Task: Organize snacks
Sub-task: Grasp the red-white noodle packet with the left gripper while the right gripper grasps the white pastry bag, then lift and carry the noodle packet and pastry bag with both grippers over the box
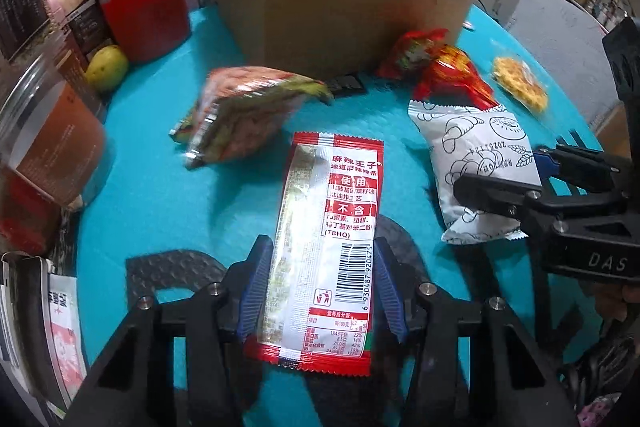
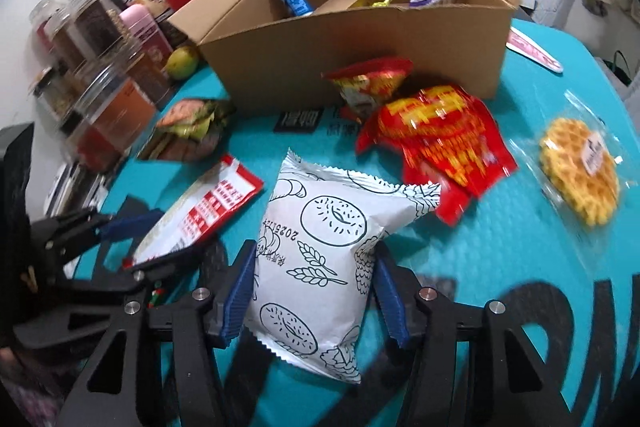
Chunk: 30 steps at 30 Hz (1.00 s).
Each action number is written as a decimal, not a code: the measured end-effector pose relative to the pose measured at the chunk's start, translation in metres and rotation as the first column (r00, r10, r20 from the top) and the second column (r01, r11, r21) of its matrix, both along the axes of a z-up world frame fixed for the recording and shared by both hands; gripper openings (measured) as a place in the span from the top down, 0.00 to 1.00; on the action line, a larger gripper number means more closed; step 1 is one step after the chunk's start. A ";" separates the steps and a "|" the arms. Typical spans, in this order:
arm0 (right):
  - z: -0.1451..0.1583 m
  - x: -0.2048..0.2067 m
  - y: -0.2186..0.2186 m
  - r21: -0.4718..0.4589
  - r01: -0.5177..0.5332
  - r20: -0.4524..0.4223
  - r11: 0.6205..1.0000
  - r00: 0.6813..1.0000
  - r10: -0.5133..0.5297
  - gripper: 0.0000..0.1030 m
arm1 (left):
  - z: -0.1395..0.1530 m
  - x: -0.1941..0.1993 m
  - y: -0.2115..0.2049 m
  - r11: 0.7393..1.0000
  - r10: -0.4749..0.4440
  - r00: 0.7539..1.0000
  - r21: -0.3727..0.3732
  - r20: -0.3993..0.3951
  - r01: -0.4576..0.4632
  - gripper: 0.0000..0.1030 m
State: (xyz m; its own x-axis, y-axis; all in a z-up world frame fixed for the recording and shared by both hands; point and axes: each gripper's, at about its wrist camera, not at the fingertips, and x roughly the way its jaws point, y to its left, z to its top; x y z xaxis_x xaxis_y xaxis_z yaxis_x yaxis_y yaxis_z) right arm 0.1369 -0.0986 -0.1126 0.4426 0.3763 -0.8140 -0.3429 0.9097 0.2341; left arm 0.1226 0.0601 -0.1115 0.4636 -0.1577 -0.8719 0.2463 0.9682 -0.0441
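Left gripper pinches red-white packet between its pads, right gripper pinches white bag likewise, both over teal table, box ahead.

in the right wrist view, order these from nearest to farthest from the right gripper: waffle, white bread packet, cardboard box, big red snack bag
1. white bread packet, between the right gripper fingers
2. big red snack bag, just beyond the packet, slightly right
3. waffle, in clear wrap, far right
4. cardboard box, at the back, centre

The waffle and the box are close to call.
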 end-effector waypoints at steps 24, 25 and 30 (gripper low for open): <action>-0.003 -0.040 -0.026 -0.110 0.064 -0.001 0.992 0.998 -0.064 0.27 | -0.003 -0.020 -0.048 0.994 -0.112 0.993 0.023 0.027 0.111 0.42; -0.003 -0.041 -0.024 -0.128 0.065 0.007 0.990 0.998 -0.064 0.27 | -0.003 -0.019 -0.049 0.993 -0.115 0.993 0.019 0.032 0.114 0.48; -0.006 -0.046 -0.018 -0.208 0.062 0.055 0.976 0.997 -0.051 0.38 | -0.001 -0.016 -0.048 0.994 -0.106 0.994 0.000 0.022 0.106 0.54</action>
State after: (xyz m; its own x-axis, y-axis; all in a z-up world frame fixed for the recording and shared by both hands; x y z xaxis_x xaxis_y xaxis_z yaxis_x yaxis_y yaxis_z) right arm 0.0906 -0.1167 -0.1188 0.4997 0.1728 -0.8488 -0.2959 0.9550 0.0202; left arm 0.1069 0.0124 -0.1125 0.4632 -0.2078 -0.8616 0.3481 0.9367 -0.0388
